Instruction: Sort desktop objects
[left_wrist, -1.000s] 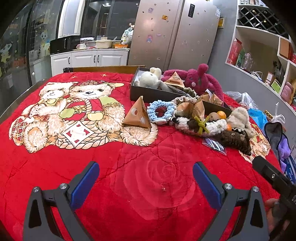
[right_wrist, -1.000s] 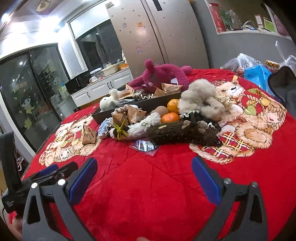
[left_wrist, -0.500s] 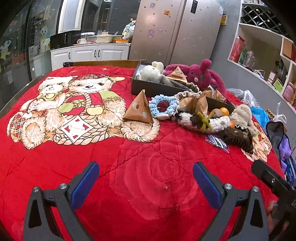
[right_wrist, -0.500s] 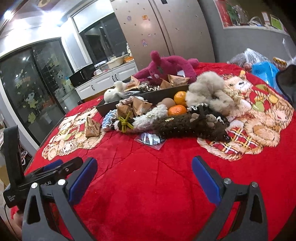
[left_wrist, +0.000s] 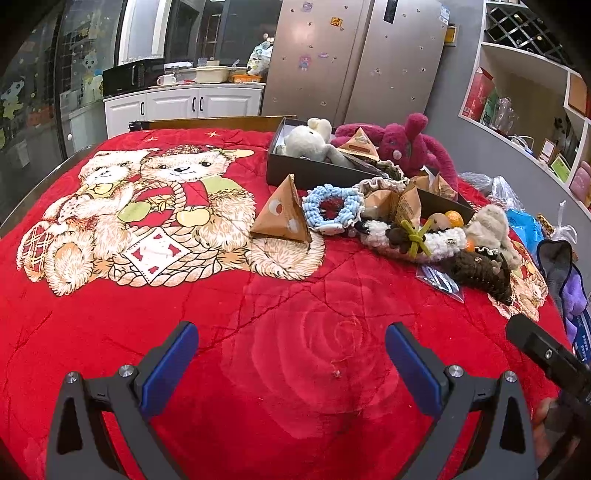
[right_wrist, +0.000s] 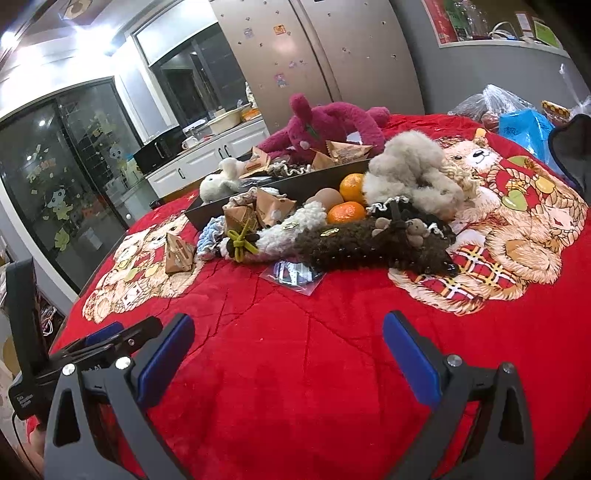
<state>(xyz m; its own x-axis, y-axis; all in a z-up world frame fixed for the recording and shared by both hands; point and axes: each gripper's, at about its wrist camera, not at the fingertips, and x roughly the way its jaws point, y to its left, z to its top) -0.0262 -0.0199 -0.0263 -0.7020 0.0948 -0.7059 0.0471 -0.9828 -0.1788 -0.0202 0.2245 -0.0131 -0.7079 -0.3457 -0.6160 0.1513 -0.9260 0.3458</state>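
both hand-held grippers, left (left_wrist: 288, 363) and right (right_wrist: 286, 352), spread wide and empty, toy pile (right_wrist: 332, 229) well ahead

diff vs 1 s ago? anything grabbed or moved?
Nothing grabbed. Both views shift slightly: the pile sits a little nearer in the right wrist view, a little farther in the left. Left gripper and right gripper stay open and empty. Pyramid packet, oranges and plush toys unmoved.

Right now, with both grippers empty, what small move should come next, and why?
Probably ease the left gripper forward toward the brown pyramid packet. Its jaws are open and empty, and the packet stands alone on the red blanket, nearest the pile's left edge.
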